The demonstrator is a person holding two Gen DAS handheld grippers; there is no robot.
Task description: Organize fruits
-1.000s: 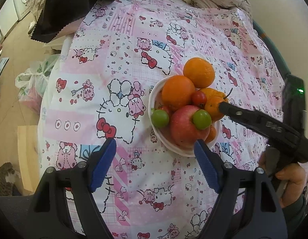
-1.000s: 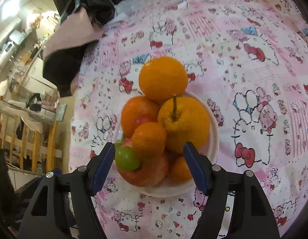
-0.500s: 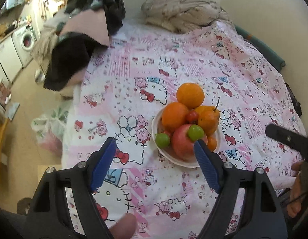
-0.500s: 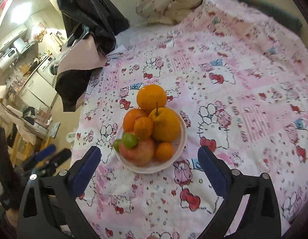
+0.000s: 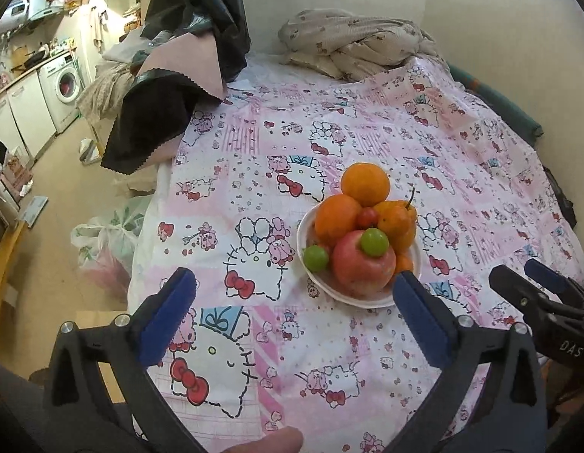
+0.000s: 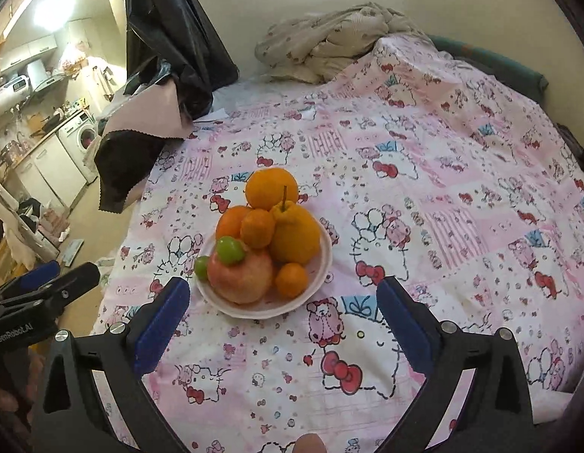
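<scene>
**A full bowl of fruit, and how to pick it up**

The white bowl sits on the pink cat-print sheet of a bed. It is piled high. A red apple sits at the front with a green grape resting on top of it. Another green grape leans at the bowl's edge. A big yellow-orange fruit with a stalk fills the right side. A round orange sits at the back of the pile, but I cannot tell if it is in the bowl or just behind it.

The left gripper has just been opening its jaws. They are spread wide with nothing between them. The right gripper is spread wide too and holds nothing. Both hang near the bowl and touch nothing.

The pile looks wobbly. The round fruits will likely roll if bumped. The grapes seem small, smooth and squishy, so a soft pinch around the middle is best. The apple looks heavy and hard; hold it across its widest part. The bed is soft, so the bowl may tip if pushed.
</scene>
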